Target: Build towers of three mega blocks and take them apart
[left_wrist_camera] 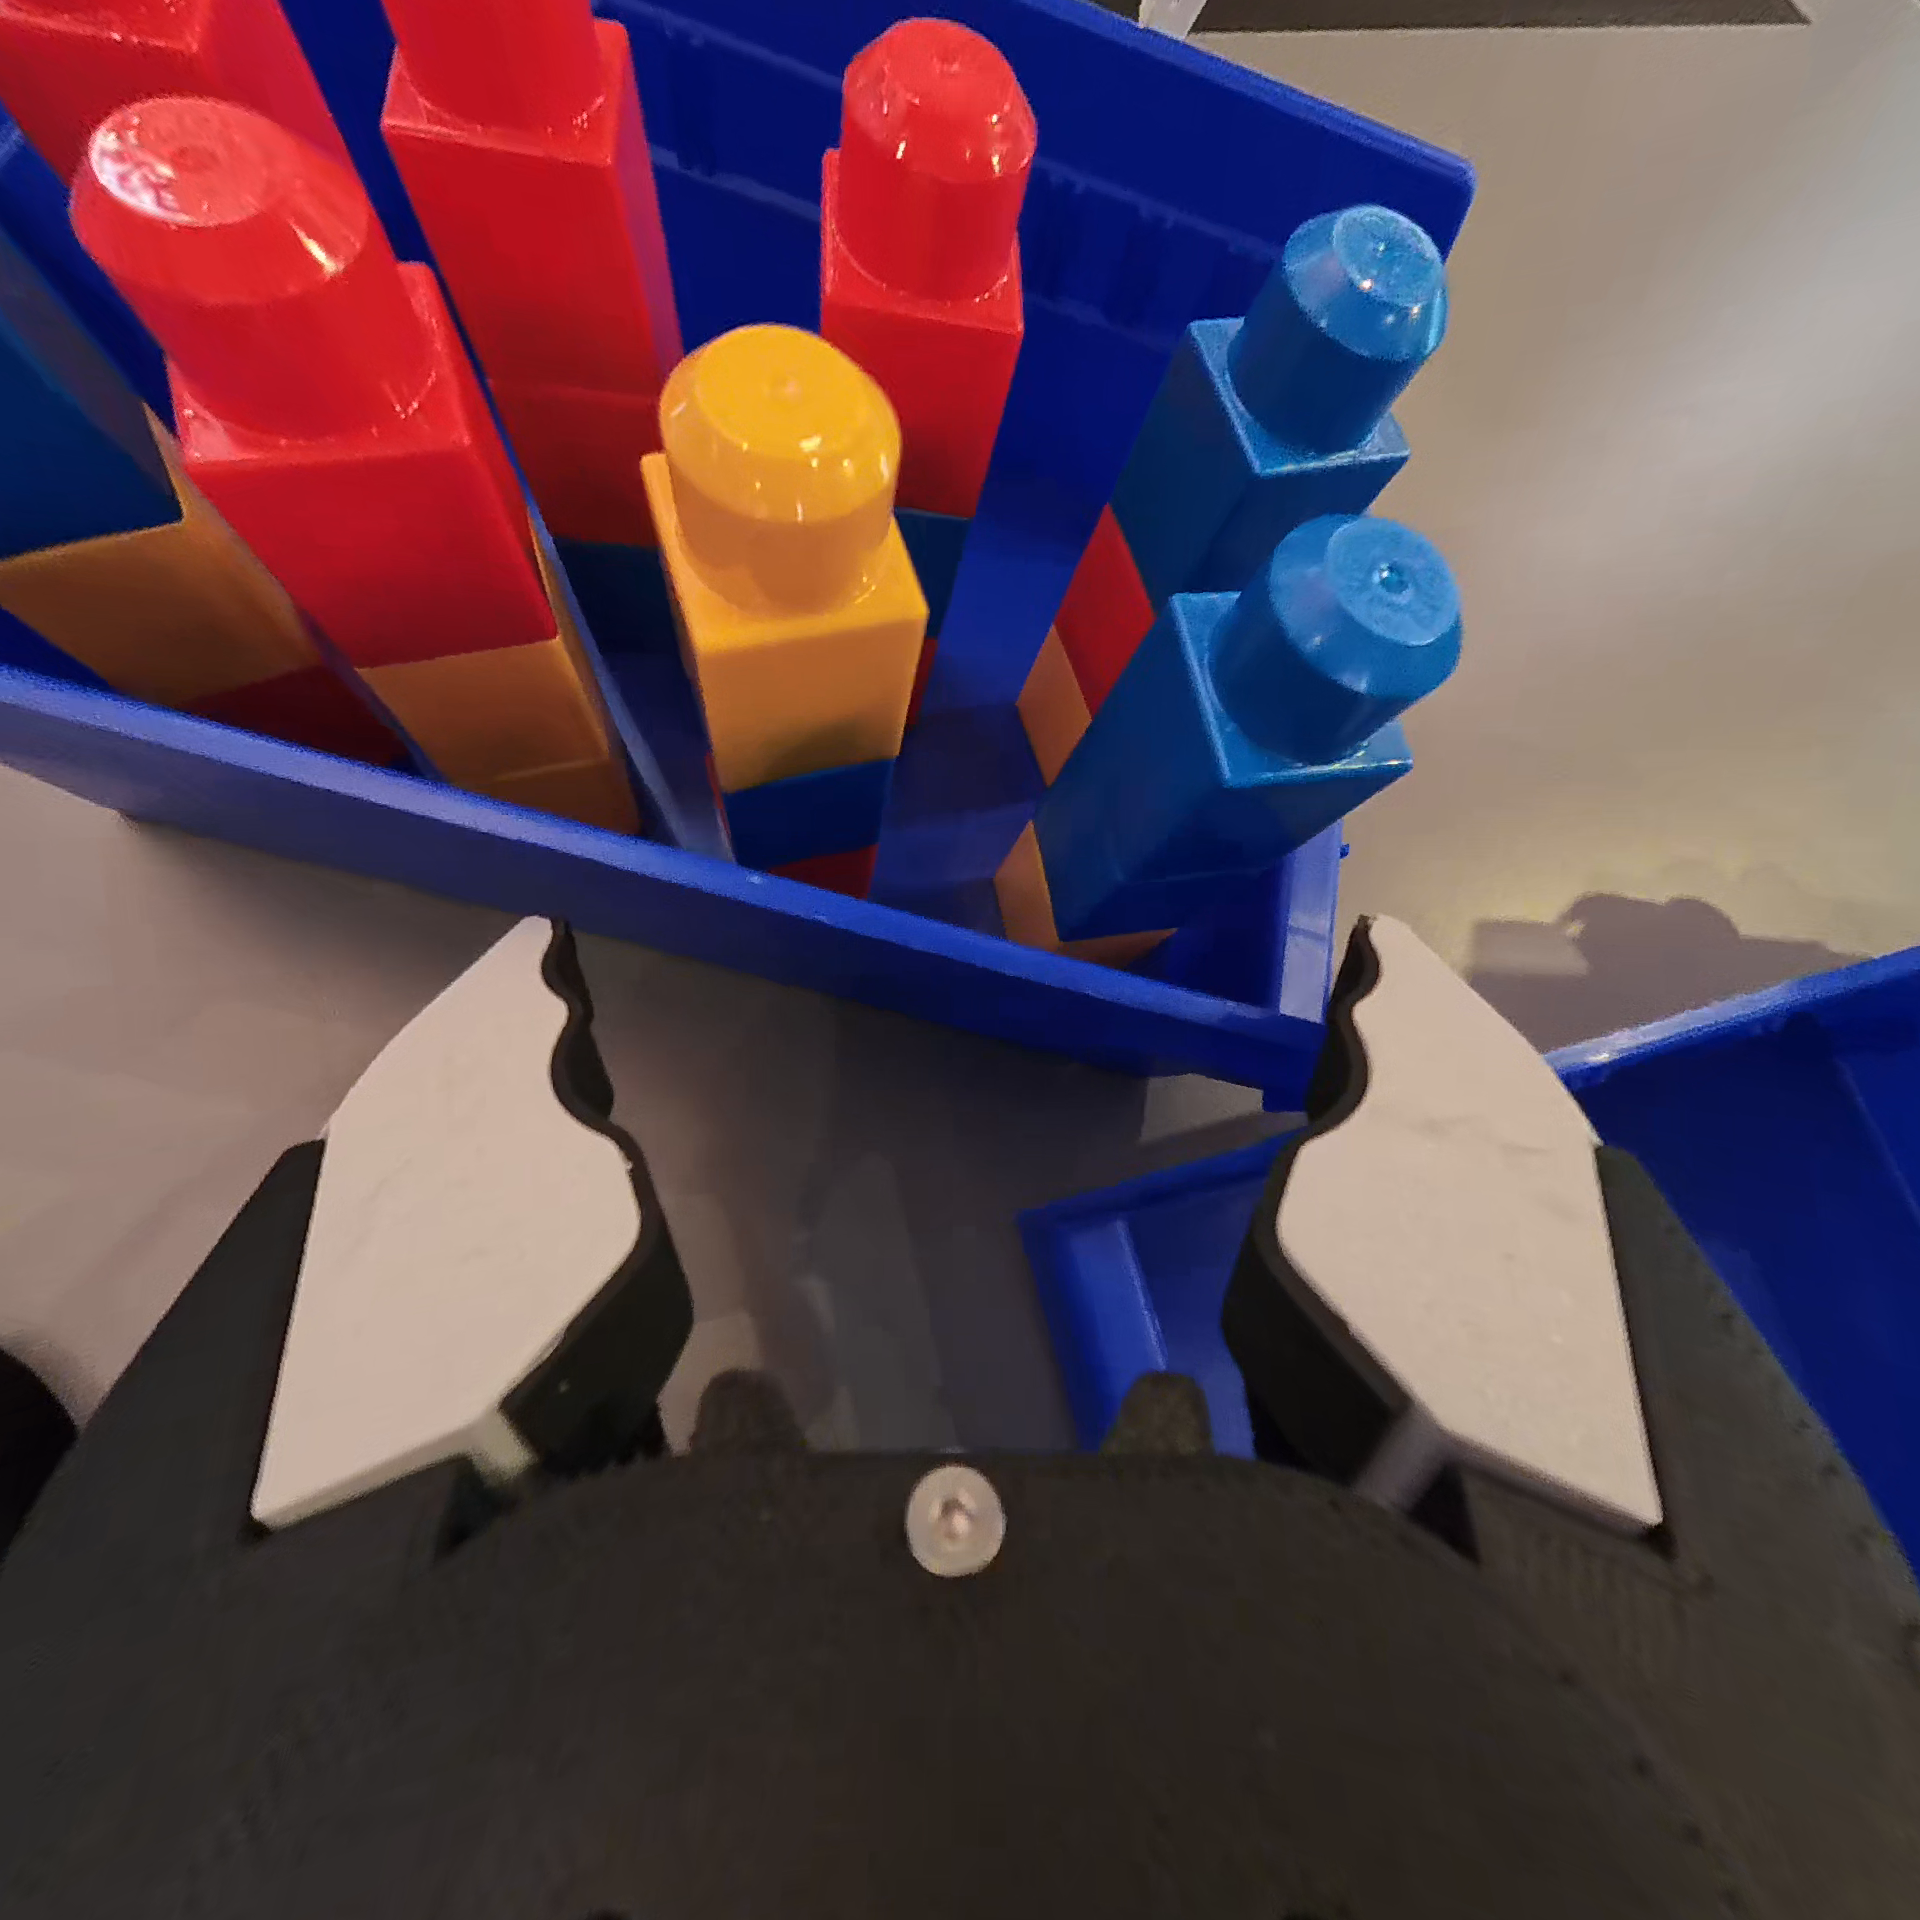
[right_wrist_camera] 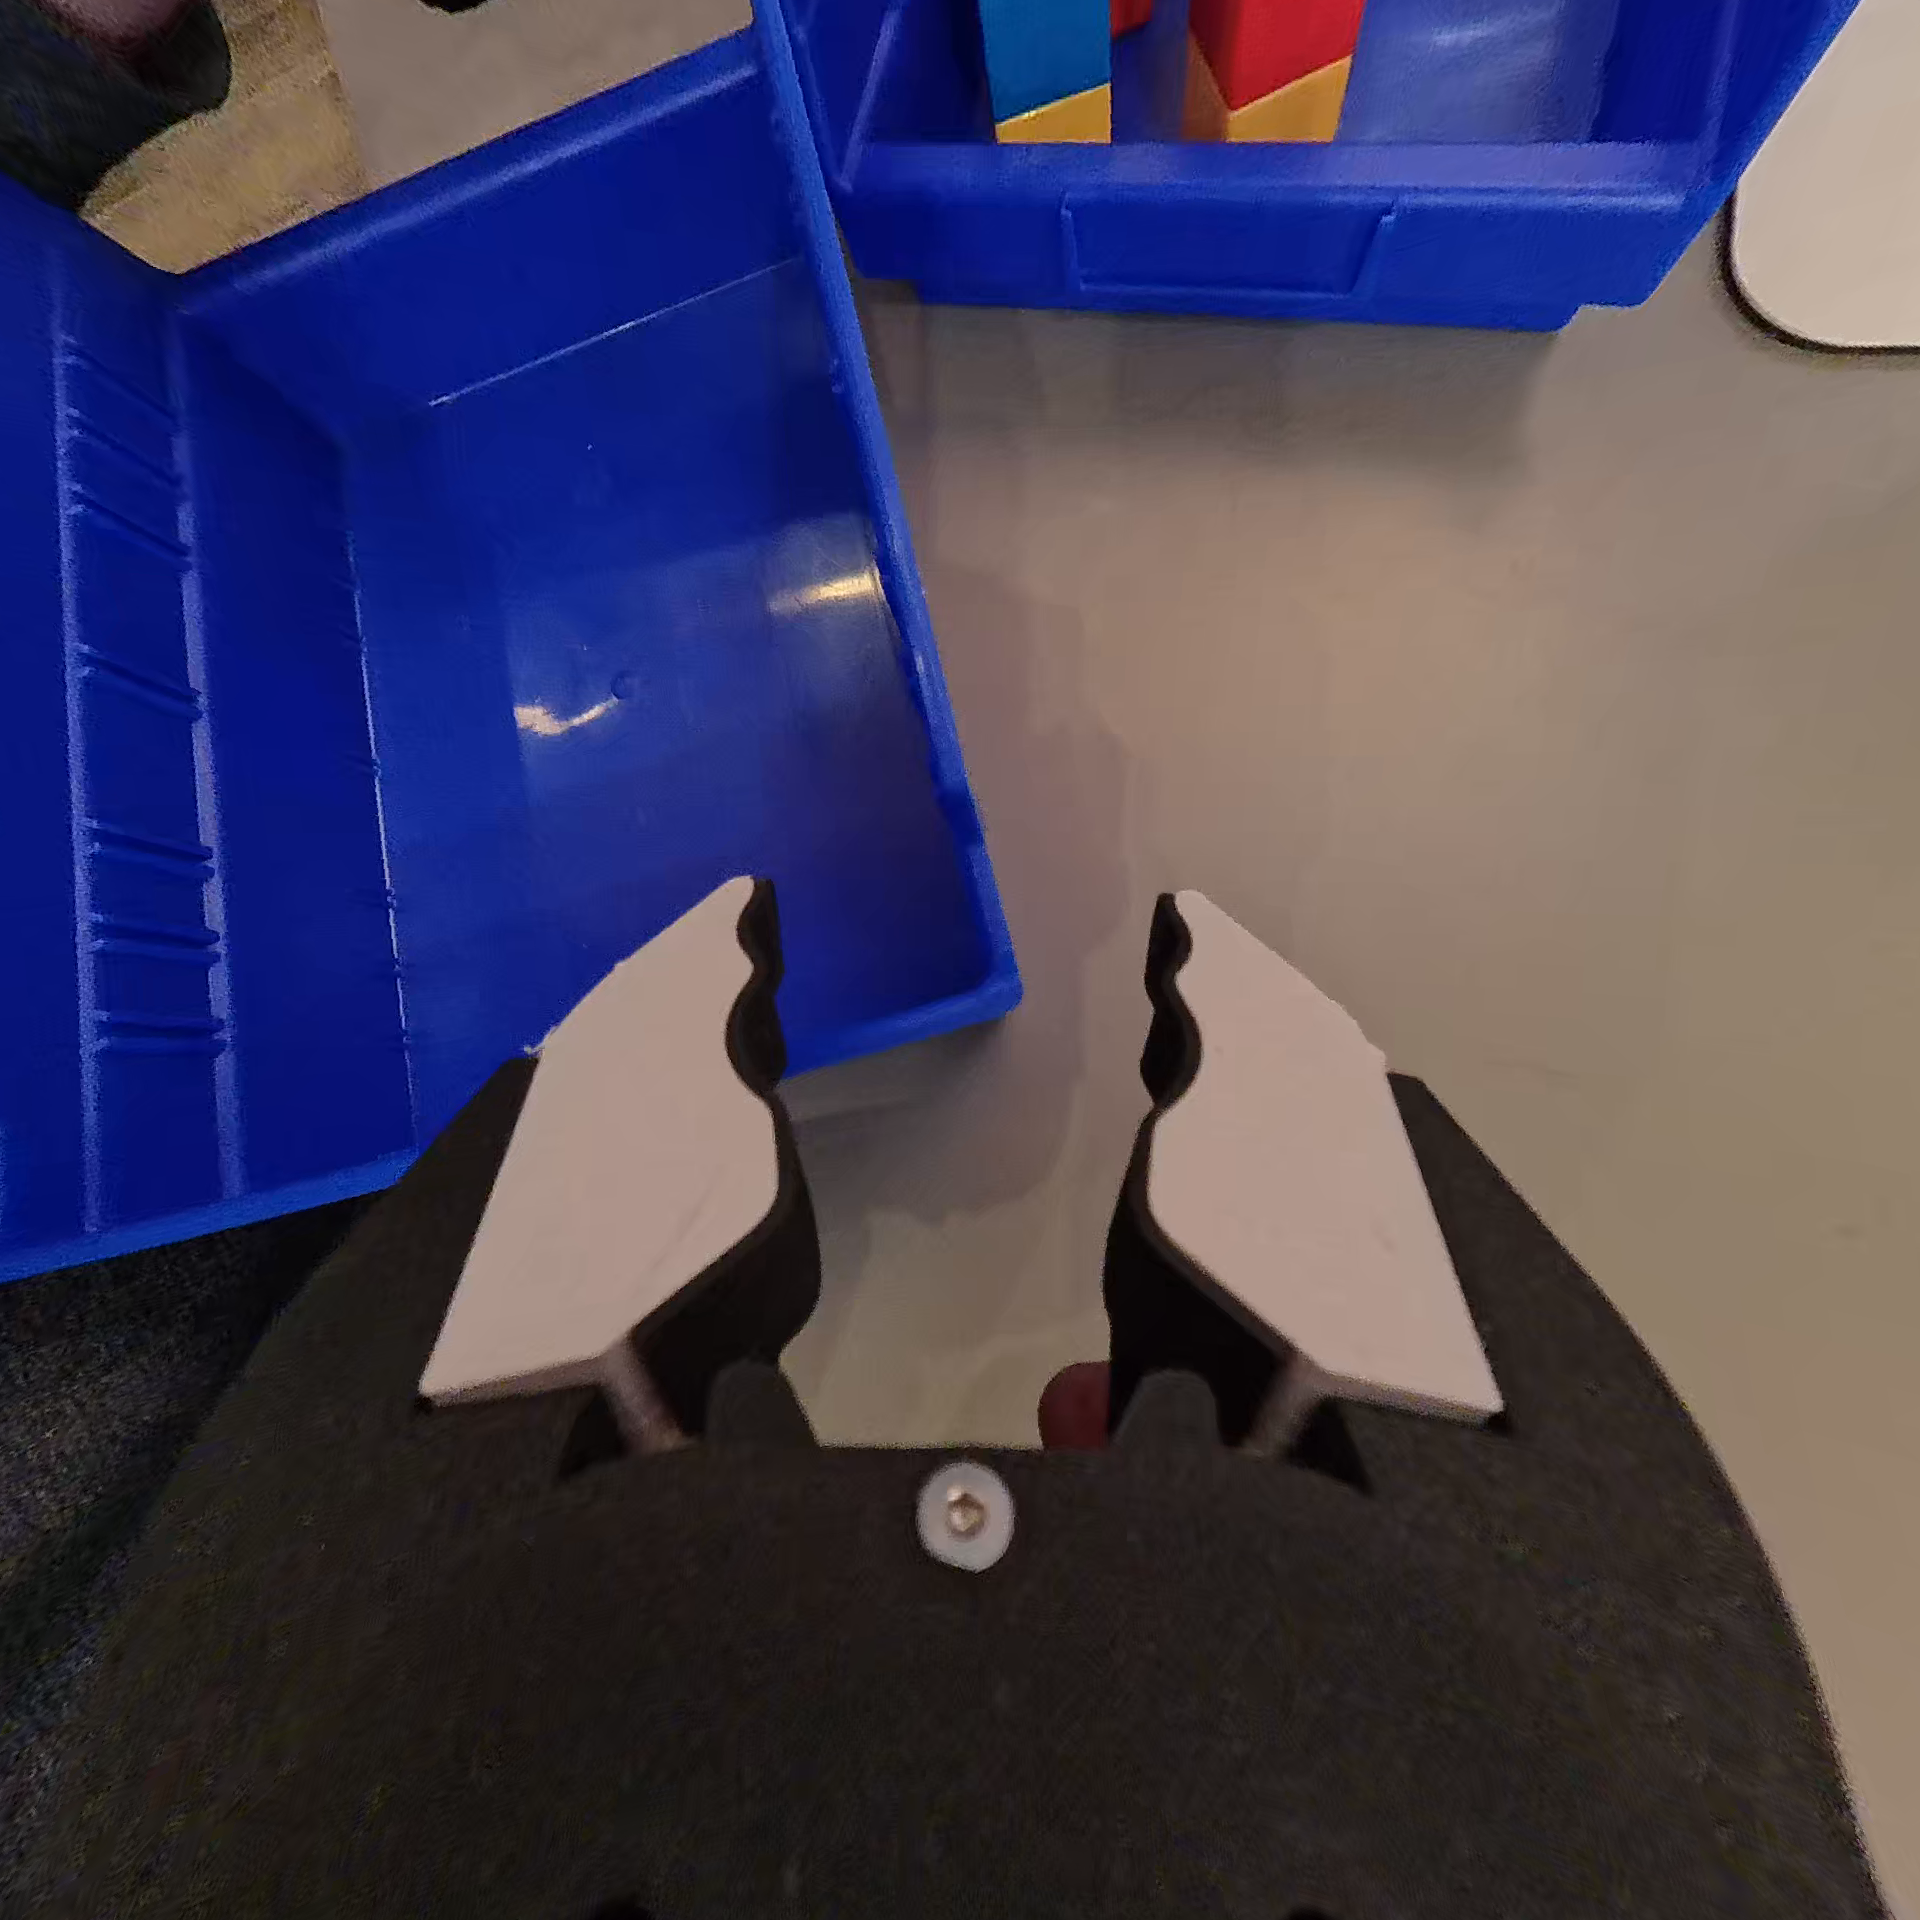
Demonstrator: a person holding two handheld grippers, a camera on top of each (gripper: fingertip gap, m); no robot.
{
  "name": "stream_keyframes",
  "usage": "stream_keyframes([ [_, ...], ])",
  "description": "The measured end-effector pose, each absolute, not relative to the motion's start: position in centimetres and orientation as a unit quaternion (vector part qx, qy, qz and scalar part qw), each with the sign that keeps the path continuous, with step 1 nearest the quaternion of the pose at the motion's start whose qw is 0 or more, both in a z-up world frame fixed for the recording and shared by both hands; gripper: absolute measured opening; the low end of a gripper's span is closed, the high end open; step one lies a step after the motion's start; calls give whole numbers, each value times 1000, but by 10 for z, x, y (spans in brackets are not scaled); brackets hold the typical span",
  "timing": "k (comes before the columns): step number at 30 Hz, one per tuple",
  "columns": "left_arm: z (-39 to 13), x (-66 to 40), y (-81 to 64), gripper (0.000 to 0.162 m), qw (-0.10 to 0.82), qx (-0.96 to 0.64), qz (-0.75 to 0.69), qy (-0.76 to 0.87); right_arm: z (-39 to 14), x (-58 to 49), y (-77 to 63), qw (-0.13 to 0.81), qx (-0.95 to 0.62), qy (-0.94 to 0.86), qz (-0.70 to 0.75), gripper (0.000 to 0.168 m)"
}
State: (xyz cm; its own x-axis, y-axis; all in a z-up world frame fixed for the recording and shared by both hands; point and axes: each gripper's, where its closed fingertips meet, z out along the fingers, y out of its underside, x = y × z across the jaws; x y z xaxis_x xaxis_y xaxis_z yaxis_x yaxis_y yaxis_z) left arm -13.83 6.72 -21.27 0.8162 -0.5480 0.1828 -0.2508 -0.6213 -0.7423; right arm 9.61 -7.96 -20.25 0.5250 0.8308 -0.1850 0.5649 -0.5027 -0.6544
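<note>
In the left wrist view a blue bin (left_wrist_camera: 727, 904) holds several upright towers of mega blocks: red-topped towers (left_wrist_camera: 343, 447), a yellow-topped tower (left_wrist_camera: 790, 582) and two blue-topped towers (left_wrist_camera: 1278, 707). My left gripper (left_wrist_camera: 956, 956) is open and empty, just in front of the bin's near wall, above the table. In the right wrist view my right gripper (right_wrist_camera: 961, 904) is open and empty over the grey table, beside the corner of an empty blue bin (right_wrist_camera: 904, 644). The bin with towers (right_wrist_camera: 1226, 239) stands farther off at the top.
A corner of the empty blue bin (left_wrist_camera: 1766, 1143) shows at the right of the left wrist view. A white rounded object (right_wrist_camera: 1839, 208) lies at the table's far right. Dark carpet (right_wrist_camera: 125, 1403) shows below the table edge at the lower left.
</note>
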Motion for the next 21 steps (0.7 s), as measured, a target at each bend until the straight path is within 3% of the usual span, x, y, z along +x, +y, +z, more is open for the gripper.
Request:
stream_keyframes([
  [9,-213,-138,67,130,364,-879,-200,236,-206,104,-79,256,-833,-428,241,55],
  [21,-213,-135,63,127,358,-880,-200,239,-208,108,-85,234,-830,-447,238,63],
])
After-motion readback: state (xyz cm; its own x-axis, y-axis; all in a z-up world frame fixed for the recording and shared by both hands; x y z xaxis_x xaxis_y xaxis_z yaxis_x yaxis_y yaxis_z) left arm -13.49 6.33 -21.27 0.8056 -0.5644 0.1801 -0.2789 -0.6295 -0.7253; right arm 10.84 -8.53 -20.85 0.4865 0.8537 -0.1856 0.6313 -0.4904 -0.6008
